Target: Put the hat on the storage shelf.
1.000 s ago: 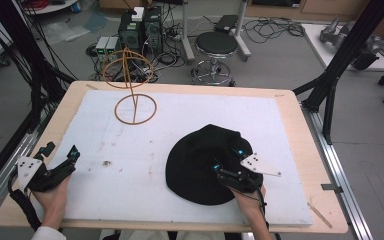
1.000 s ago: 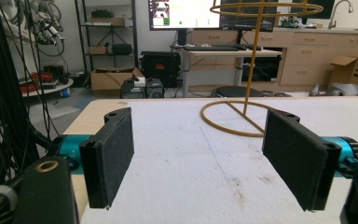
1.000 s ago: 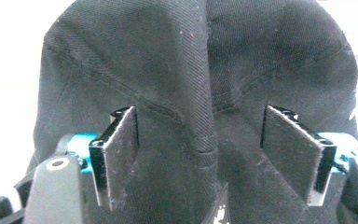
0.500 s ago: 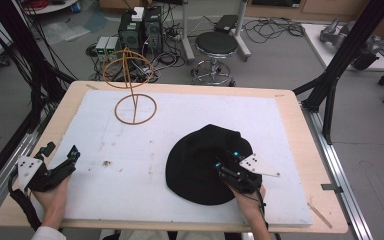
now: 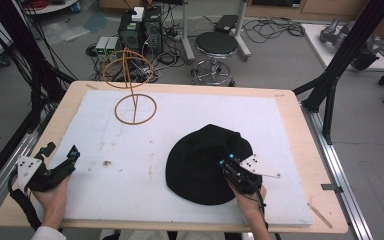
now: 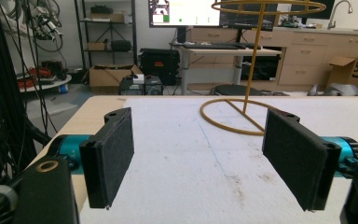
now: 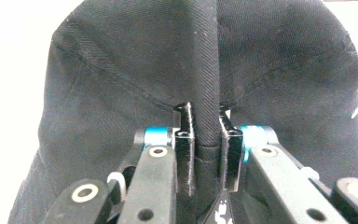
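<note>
The right hand-held gripper (image 7: 208, 135) pinched a fold of the black hat (image 5: 205, 157) near the surface's (image 5: 290, 107) front edge. The left hand-held gripper (image 6: 198, 156) gaped empty at the front-left corner, bare surface stretching toward the wire stand (image 5: 132, 87).

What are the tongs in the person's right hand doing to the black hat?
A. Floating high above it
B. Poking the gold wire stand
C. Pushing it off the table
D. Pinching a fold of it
D. In the right gripper view, the right tongs are shut on a ridge of the black hat, with cloth squeezed between the two pads, while the hat lies on the white mat.
</note>
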Demonstrator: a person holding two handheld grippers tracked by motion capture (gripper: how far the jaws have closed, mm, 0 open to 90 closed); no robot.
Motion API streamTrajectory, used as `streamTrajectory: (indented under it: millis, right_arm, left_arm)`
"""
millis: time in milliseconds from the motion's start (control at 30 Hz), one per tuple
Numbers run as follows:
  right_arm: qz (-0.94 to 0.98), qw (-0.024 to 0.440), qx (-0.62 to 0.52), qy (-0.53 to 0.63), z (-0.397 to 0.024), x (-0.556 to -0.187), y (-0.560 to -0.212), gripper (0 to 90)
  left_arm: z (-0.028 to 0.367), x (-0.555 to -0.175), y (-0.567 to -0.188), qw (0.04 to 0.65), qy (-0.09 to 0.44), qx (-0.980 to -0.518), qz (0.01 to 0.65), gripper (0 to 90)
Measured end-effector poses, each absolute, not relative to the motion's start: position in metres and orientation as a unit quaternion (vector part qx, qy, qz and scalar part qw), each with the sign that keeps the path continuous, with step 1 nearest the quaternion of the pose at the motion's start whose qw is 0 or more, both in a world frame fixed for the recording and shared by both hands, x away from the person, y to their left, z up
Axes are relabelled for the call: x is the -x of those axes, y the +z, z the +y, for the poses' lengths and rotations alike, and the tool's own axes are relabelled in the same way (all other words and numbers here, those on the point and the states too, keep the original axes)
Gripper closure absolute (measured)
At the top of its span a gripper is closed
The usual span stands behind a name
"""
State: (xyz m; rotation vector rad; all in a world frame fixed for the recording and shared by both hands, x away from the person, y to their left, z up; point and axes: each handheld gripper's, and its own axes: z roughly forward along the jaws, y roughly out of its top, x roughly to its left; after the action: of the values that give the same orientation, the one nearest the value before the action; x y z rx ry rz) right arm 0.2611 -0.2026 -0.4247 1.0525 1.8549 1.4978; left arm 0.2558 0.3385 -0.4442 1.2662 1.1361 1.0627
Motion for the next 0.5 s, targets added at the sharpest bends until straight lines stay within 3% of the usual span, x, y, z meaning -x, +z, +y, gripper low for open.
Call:
streamTrajectory:
  millis: [200, 500]
  right_arm:
    - [0.692, 0.286, -0.381, 0.543, -0.1990, -0.2593, -0.4248, 84.1]
    - [0.691, 0.270, -0.385, 0.549, -0.2017, -0.2606, -0.4242, 86.0]
  left_arm:
    - [0.3381, -0.2561, -0.4445, 0.538, 0.446, -0.534, 0.476, 25.2]
    - [0.3379, -0.2564, -0.4446, 0.538, 0.445, -0.534, 0.476, 25.2]
